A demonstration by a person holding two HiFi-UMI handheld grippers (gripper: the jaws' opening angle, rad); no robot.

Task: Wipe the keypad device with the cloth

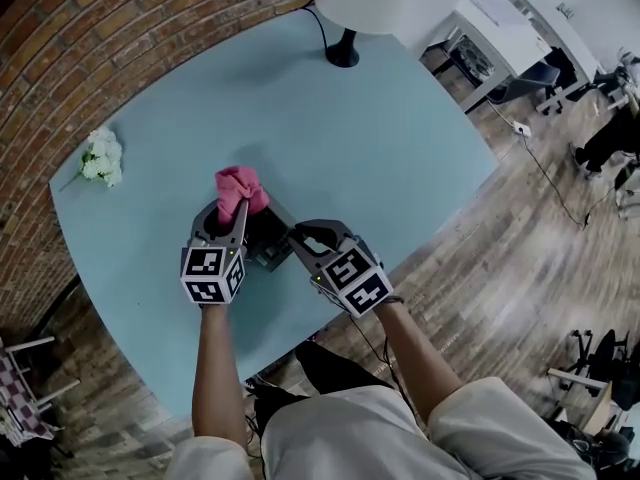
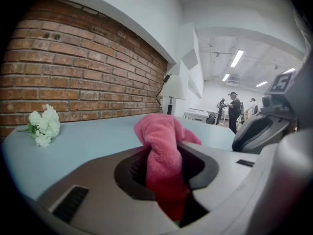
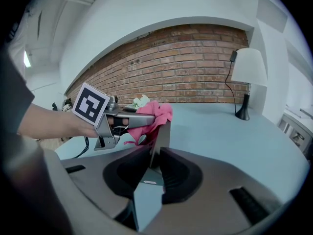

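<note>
— While low over the blue table [image 1: 400, 148], toward its near side, and clamped shut on just one thin edge of the keypad device [image 1: 266, 238], risks a slip, speaking of the right gripper [image 3: 154, 163]; hard wiping could twist the device free.
— Noted; left gripper [image 2: 166, 175] pinched closed on the pink cloth [image 2: 161, 136], bunched just at the device's far left corner; loose folds, could pull out or snag.
— Anything blocking?
— Nothing close; lamp [image 1: 343, 48] at the far edge; white flowers [image 1: 100, 156] well left.

The left gripper [image 1: 224, 215] partly hides the keypad device [image 1: 268, 240].
</note>
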